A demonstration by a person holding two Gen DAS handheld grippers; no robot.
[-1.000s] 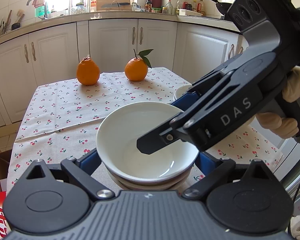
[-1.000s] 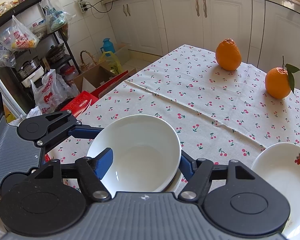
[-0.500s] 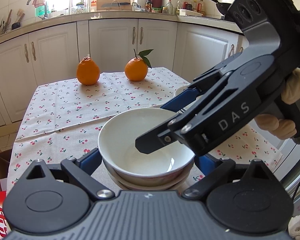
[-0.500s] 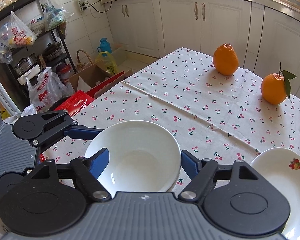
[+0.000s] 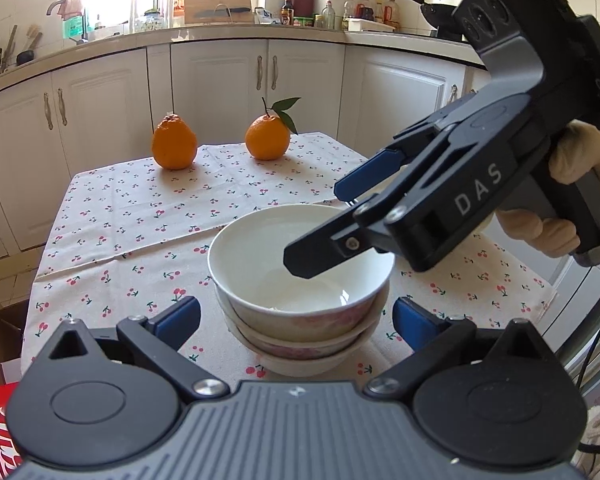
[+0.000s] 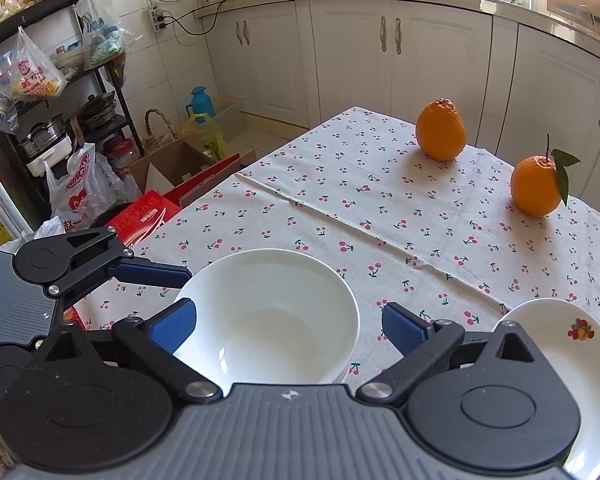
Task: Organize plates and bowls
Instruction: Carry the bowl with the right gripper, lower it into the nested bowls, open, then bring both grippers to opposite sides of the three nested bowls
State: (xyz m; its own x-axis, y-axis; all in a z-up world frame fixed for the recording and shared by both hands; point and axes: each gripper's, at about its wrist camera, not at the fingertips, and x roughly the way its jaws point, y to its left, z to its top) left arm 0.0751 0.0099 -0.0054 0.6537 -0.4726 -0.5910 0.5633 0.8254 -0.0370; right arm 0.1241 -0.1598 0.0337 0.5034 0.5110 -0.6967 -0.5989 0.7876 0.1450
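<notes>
A stack of three white bowls [image 5: 300, 304] with pink patterns outside stands on the cherry-print tablecloth near the table's front edge; the top bowl [image 6: 266, 316] is empty. My left gripper [image 5: 296, 316] is open, its blue fingers on either side of the stack, apart from it. My right gripper [image 6: 288, 322] is open above the top bowl; in the left wrist view its body [image 5: 440, 208] hovers over the bowl's right rim. A white plate [image 6: 560, 344] with a fruit print lies to the right of the stack.
Two oranges [image 5: 174, 142] [image 5: 267, 138] stand at the table's far end. White kitchen cabinets [image 5: 220, 76] lie beyond. Boxes and bags [image 6: 148, 184] sit on the floor left of the table, next to a cluttered rack [image 6: 40, 80].
Both grippers have drawn back and up from the bowl stack. The right gripper has lifted out of the top bowl. The stack has stayed in place.
</notes>
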